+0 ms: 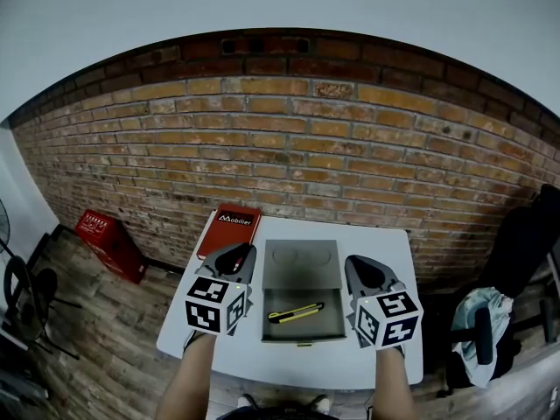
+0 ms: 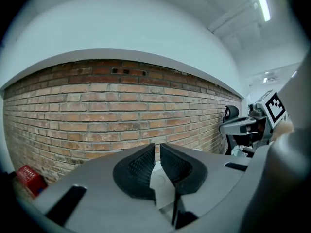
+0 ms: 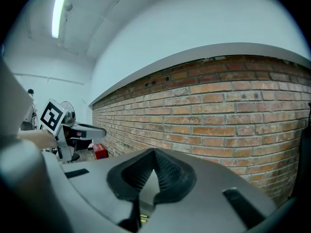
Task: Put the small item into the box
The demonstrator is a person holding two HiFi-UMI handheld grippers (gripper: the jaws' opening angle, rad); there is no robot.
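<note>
Light is even, cool and fairly bright, coming from above: a ceiling tube light [image 3: 59,11] glares to plain white at the upper left of the right gripper view, and another [image 2: 262,4] at the upper right of the left gripper view. Shadows are soft, with faint shade inside the box [image 1: 328,322] and a darker floor beneath the pale worktop [image 1: 289,366]. Wide-angle lenses bow the brick wall [image 1: 289,138] into an arc, both gripper views darken to black at the corners, and what lies nearest each lens looks soft.
</note>
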